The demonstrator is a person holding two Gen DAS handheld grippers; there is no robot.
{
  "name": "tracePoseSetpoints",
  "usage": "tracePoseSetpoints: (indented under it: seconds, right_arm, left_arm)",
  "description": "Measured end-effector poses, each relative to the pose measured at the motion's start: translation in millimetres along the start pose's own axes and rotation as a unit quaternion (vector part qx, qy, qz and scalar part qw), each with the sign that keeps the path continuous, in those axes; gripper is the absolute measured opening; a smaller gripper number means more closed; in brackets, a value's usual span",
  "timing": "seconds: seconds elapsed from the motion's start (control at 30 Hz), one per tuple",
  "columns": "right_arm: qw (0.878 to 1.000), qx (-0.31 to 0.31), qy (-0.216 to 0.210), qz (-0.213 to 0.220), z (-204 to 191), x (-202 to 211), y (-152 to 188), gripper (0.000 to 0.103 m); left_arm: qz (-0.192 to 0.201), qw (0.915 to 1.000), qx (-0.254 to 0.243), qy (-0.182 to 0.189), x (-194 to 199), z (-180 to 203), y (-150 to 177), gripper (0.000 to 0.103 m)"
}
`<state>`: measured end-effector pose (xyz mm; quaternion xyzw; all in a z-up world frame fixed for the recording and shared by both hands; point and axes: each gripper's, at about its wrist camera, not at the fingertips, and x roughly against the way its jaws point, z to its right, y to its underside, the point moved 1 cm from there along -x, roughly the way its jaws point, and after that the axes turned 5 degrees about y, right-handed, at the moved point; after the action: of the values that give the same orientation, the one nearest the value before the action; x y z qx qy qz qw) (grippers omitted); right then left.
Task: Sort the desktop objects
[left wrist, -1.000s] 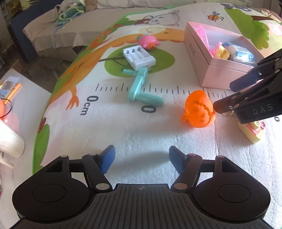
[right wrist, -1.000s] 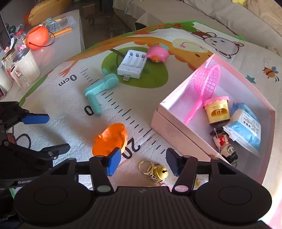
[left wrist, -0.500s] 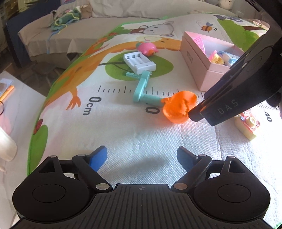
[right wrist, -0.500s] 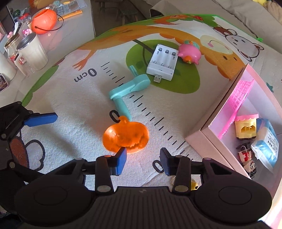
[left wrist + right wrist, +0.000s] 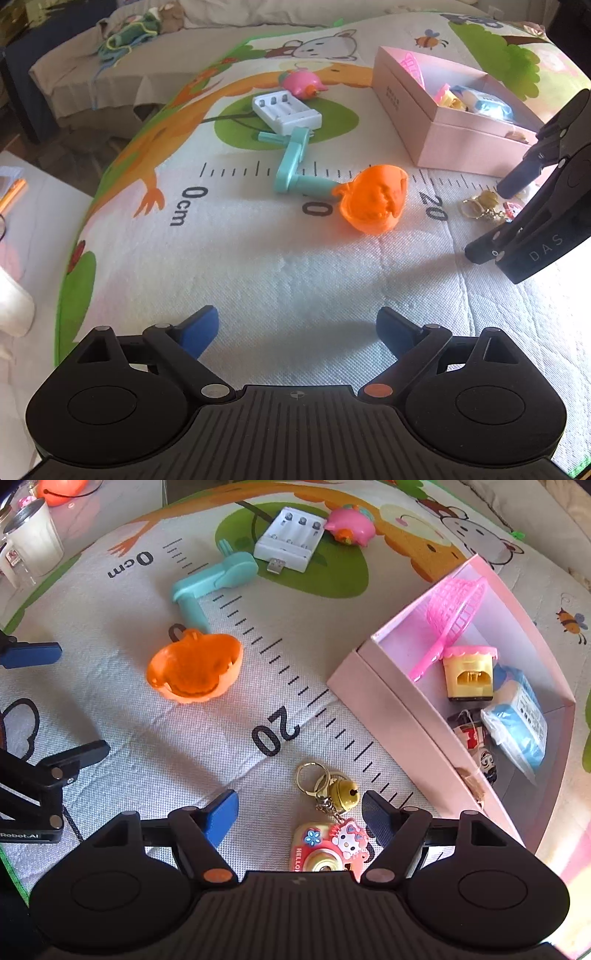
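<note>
Having backed off, right gripper (image 5: 299, 812) left pumpkin (image 5: 195, 668) behind.

Orange pumpkin (image 5: 375, 201) touching teal handle (image 5: 295, 168), pink box (image 5: 443, 122) beyond, left gripper (image 5: 297, 332) jaws spread

The orange pumpkin (image 5: 195, 666) looks like glossy translucent plastic. The mat (image 5: 155, 734) is quilted matt cloth; the keychain's bell (image 5: 341, 792) is shiny brass-coloured metal.
</note>
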<state>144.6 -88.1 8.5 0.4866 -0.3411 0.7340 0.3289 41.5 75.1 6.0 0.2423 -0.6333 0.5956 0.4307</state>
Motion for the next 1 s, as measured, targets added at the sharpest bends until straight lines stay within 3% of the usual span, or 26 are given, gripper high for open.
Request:
tracePoseSetpoints:
  seconds: [0.07,0.2,0.27,0.57,0.8,1.0]
  right_arm:
    - [1.000,-0.005,-0.011,0.011,4.1,-0.4,4.1,0.073]
    - [0.999,-0.002,-0.038,0.024,7.1,4.9,12.4,0.036]
    - [0.998,-0.007,-0.054,0.025,8.4,4.8,17.3,0.032]
    - [0.995,-0.002,-0.086,0.058,17.3,8.1,35.2,0.031]
    - [0.995,-0.011,-0.071,0.070,23.2,10.3,38.1,0.032]
    - [0.994,-0.017,-0.068,0.081,33.7,18.0,39.3,0.037]
  left_arm:
    - [-0.006,1.0000,0.004,-0.004,-0.5,1.5,-1.6,0.096]
    - [-0.018,0.9997,0.008,-0.018,-1.7,7.0,-5.0,0.097]
    - [-0.023,0.9993,0.008,-0.027,-1.9,10.3,-6.1,0.097]
    - [-0.045,0.9969,0.013,-0.063,0.3,20.7,-9.5,0.097]
    - [-0.033,0.9985,0.027,-0.035,6.7,25.9,-15.6,0.097]
    - [-0.019,0.9992,0.014,-0.031,-7.4,44.6,-45.7,0.095]
